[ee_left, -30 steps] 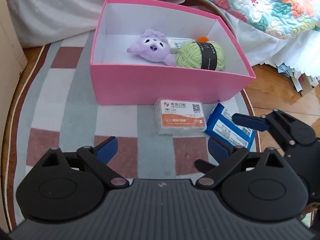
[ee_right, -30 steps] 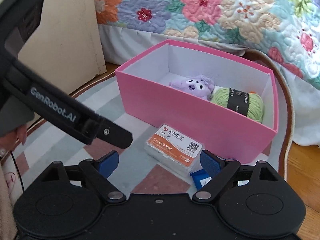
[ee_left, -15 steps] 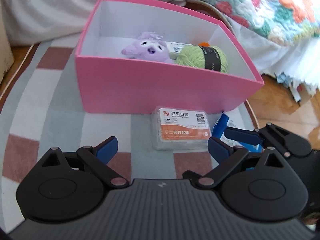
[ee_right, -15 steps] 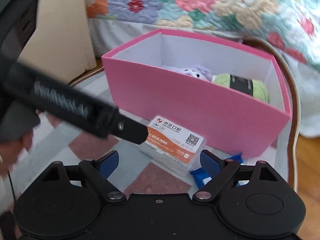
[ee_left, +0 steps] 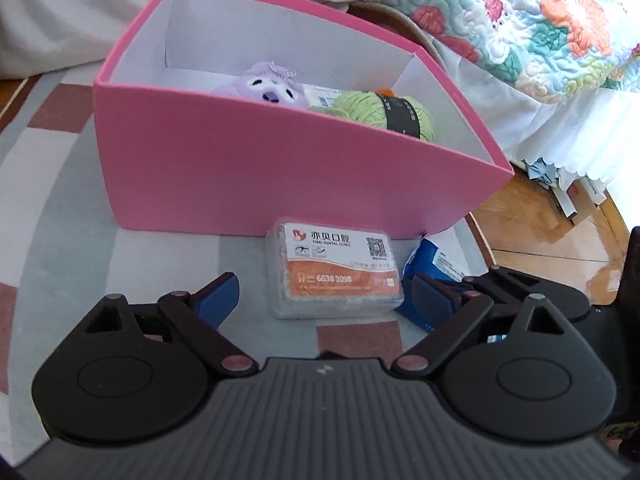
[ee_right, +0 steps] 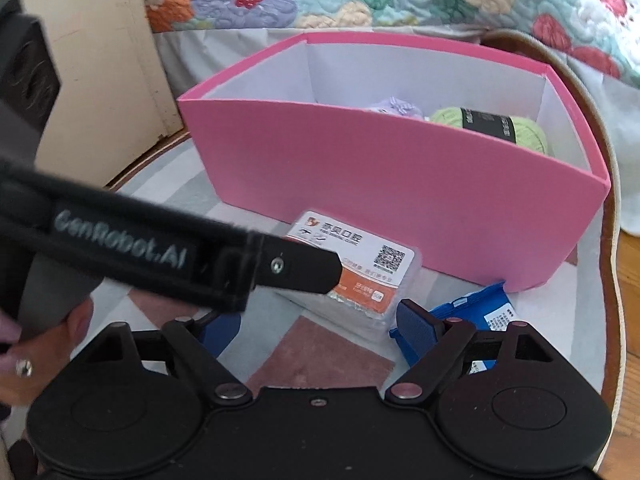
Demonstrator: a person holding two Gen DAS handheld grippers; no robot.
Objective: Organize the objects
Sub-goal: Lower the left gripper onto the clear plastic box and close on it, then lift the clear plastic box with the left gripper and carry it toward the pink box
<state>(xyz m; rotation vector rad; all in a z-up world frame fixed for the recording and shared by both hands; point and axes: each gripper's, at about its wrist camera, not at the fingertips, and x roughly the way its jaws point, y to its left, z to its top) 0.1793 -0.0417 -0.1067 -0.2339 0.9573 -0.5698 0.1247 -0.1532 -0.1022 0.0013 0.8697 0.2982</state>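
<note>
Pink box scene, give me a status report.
Left gripper and right gripper open, empty. Clear case and blue packet on rug before pink box. Nothing blocking.

We see the box (ee_left: 280, 176) standing on the rug (ee_left: 52, 216), with the bed (ee_left: 520, 20) behind it. Inside the box, the plush toy (ee_left: 268, 88) lies left of the yarn ball (ee_left: 368, 112). In front of the box, the clear case (ee_left: 336, 272) lies on the rug, and the packet (ee_right: 480, 312) lies just to its right, near the box's front right corner.
</note>
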